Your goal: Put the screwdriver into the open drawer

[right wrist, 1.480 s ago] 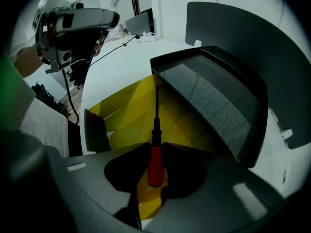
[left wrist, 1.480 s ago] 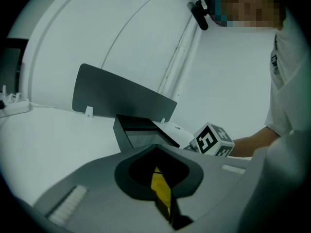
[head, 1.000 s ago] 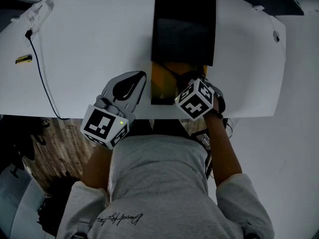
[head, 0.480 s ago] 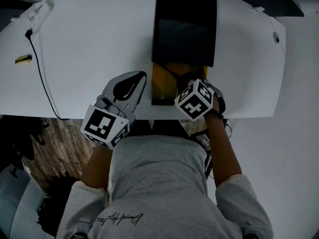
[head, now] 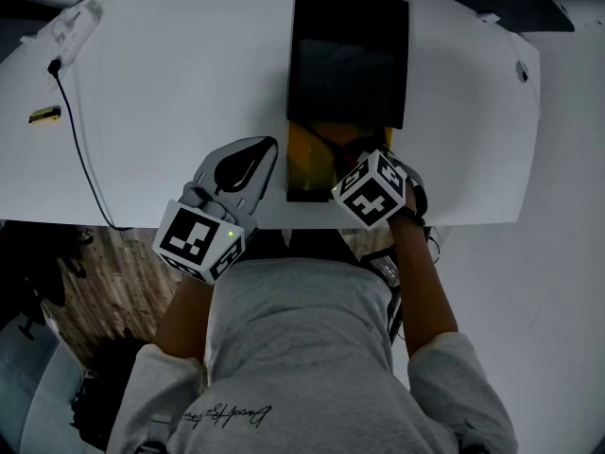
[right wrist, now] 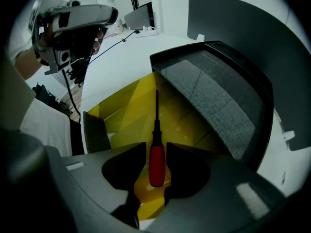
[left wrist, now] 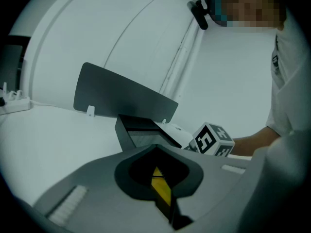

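Note:
A screwdriver with a red handle and a black shaft lies in the yellow open drawer, its tip pointing toward the black cabinet. My right gripper points steeply down over the drawer with its jaws opening. The handle sits between them with a thin gap on each side. In the head view the right gripper hangs over the drawer and the screwdriver is hidden. My left gripper rests shut and empty on the white table, just left of the drawer.
The black cabinet stands in the middle of the white table. A black cable runs down the table's left side, near a small yellow item. A grey upright panel stands behind the cabinet. The table's front edge lies right under both grippers.

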Motion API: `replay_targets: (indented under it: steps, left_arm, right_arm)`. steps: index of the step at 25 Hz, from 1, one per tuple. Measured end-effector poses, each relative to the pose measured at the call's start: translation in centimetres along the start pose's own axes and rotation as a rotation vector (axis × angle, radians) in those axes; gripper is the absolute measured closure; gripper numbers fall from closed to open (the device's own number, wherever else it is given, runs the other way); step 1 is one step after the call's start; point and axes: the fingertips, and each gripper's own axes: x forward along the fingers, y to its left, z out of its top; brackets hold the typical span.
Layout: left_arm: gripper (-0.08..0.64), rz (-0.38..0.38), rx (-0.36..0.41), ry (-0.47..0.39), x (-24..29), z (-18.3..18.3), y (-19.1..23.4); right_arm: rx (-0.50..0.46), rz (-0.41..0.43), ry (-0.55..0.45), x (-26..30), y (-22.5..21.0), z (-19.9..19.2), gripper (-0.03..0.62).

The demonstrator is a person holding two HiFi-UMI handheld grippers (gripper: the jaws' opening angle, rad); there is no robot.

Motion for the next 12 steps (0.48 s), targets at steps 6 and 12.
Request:
replay_targets:
  steps: [6, 12]
  left_arm:
    - [0.560, -0.003, 0.001, 0.001, -0.1, 0.2, -0.1]
    - [0.559, -0.004, 0.012, 0.004, -0.2, 0.4, -0.6]
  right_arm:
    - [0.026, 0.009, -0.043, -0.7, -0.1, 0.5, 0.442]
    - [0.040, 0.001, -0.075, -1.6, -0.3, 0.8, 0.442]
